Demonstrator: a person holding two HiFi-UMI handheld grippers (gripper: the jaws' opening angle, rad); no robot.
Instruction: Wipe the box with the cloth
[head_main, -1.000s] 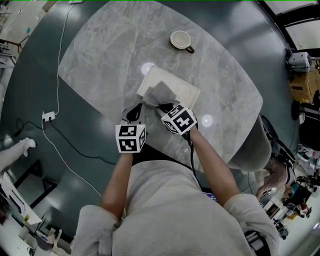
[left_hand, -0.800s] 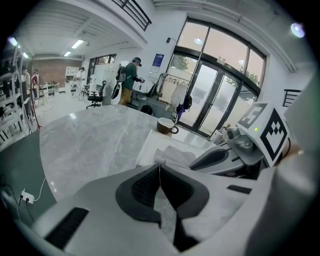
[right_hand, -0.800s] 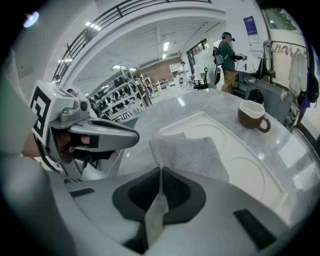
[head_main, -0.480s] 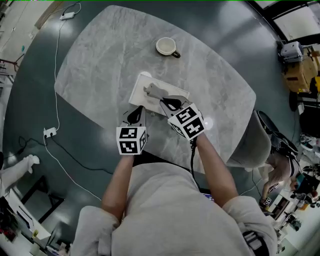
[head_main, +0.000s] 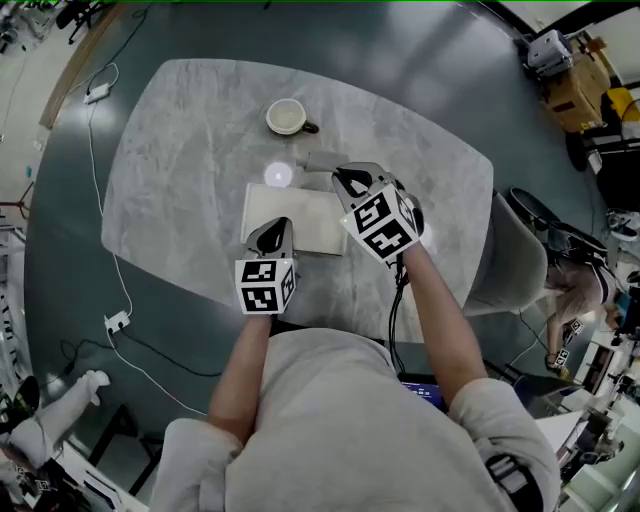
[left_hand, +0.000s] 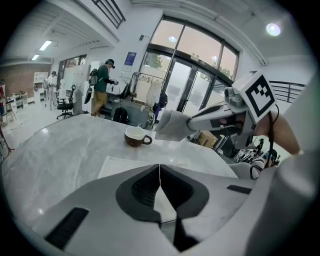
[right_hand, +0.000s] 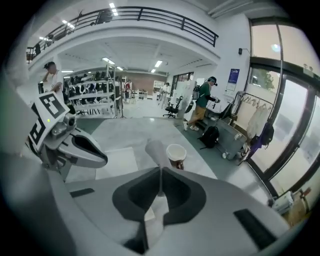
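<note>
A flat white box (head_main: 300, 215) lies on the marble table (head_main: 180, 150). My left gripper (head_main: 272, 236) is shut with its tips over the box's near edge; nothing shows between its jaws in the left gripper view (left_hand: 160, 172). My right gripper (head_main: 342, 177) is shut on a grey cloth (head_main: 320, 162), held above the table just past the box's far right corner. The cloth sticks out beyond the shut jaws (right_hand: 155, 147) and hangs in the air in the left gripper view (left_hand: 172, 125). The box (right_hand: 117, 162) lies to the left of it.
A white cup (head_main: 287, 117) with a brown outside stands beyond the box, close to the cloth. A grey chair (head_main: 515, 260) stands at the table's right. Cables (head_main: 110, 290) run over the floor at the left. People stand far off in the room.
The right gripper has carried the cloth off the box top, up and away toward the cup. The left gripper stays at the box's near edge. The head view has shifted.
</note>
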